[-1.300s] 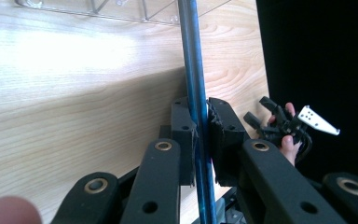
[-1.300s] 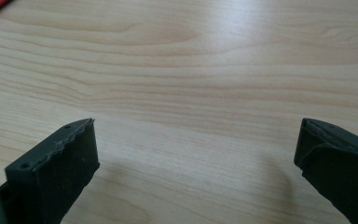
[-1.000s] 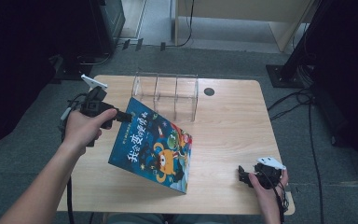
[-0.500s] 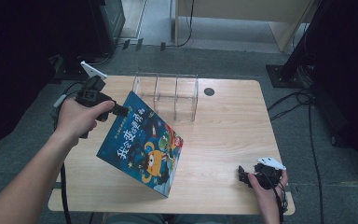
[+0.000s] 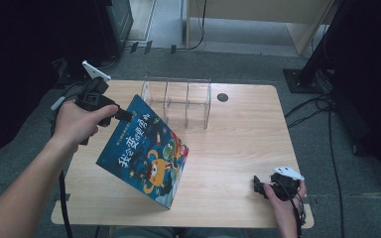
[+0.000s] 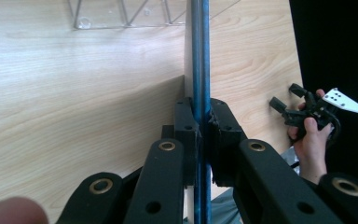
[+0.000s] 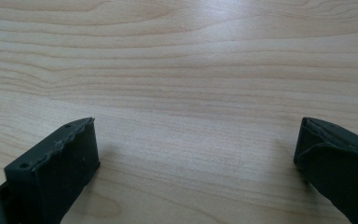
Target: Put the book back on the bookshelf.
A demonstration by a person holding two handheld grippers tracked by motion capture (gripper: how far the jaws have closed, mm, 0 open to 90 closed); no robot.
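Wooden table (image 5: 238, 148) bears an empty clear rack (image 5: 176, 101); left gripper (image 5: 124, 115) jaws pinch book (image 5: 146, 151).

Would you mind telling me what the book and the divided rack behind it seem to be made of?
Book: likely paper with a glossy printed cover, showing slight sheen. Rack: clear, smooth plastic, perhaps acrylic; the wooden table shows through its walls.

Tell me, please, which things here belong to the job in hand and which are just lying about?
In the job: left gripper, shut on the picture book; clear divided rack just behind it.
Idle: right gripper, open, resting on the table.
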